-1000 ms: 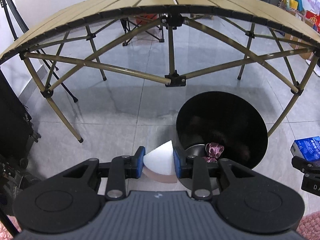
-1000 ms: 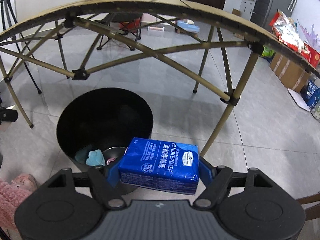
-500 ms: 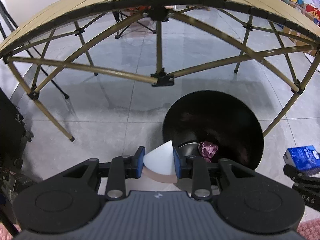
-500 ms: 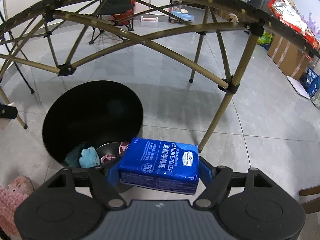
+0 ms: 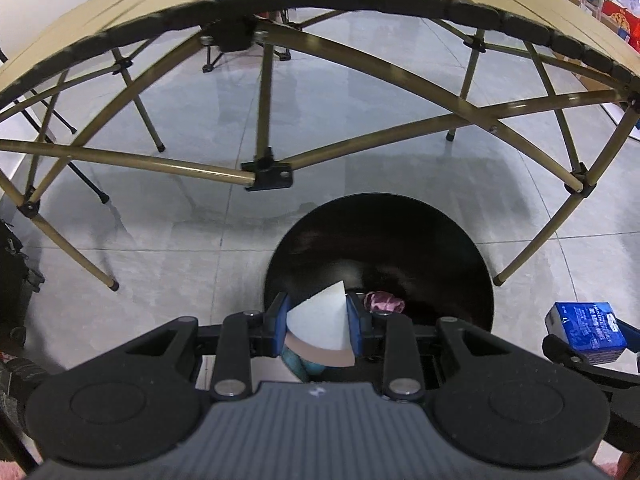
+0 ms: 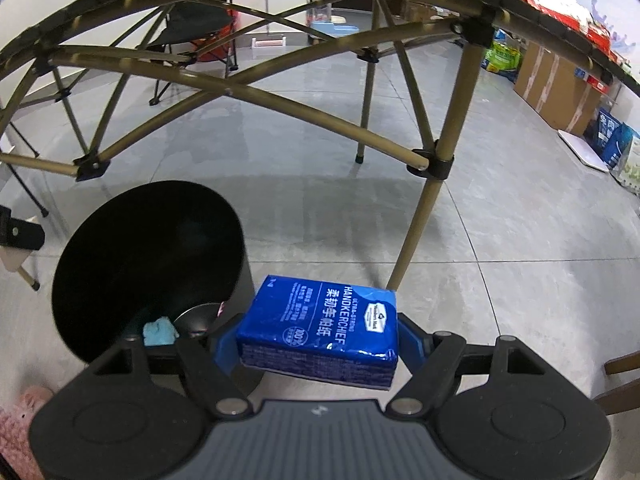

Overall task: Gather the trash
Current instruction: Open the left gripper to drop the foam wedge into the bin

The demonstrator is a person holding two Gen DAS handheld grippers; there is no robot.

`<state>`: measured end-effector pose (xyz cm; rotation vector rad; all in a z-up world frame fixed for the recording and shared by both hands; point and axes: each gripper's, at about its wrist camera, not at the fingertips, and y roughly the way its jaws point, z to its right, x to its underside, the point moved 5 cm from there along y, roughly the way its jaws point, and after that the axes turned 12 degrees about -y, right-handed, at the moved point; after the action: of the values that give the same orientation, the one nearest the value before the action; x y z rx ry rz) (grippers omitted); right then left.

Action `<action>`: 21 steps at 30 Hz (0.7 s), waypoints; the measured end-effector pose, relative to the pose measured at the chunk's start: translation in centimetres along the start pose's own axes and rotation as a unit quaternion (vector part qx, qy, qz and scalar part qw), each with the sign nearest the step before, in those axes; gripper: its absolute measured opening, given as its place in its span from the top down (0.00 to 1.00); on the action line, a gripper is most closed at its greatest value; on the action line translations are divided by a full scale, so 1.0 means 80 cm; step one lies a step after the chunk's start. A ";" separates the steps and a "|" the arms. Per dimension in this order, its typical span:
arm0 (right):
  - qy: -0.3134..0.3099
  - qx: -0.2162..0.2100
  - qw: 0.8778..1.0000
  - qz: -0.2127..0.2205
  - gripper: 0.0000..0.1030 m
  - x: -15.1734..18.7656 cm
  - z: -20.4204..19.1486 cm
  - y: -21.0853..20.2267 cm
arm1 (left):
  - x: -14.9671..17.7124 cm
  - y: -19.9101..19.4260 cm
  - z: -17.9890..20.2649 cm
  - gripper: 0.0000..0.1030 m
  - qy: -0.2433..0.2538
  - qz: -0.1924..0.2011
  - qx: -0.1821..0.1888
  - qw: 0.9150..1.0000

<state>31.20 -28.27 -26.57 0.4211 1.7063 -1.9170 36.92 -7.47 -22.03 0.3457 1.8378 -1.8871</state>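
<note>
A white foam wedge (image 5: pixel 320 322) and blue tissue pack (image 6: pixel 320 330) hang beside the open black bin (image 6: pixel 116 232).

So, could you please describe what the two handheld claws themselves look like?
Both look identical. The left claw and the right claw each have blue finger pads on black angular linkage arms with silver pivot screws. Behind them sits a grey ribbed body with a small pale logo, flanked by two round black discs. No cables or sleeves are visible.
</note>
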 end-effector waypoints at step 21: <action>0.022 0.020 0.999 -0.017 0.26 0.000 0.024 0.028 | 0.005 0.045 0.065 0.71 0.007 -0.051 0.004 0.999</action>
<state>32.71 -30.33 -28.14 0.4560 1.7152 -1.9820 39.18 -12.59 -25.00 0.2729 1.8921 -1.9647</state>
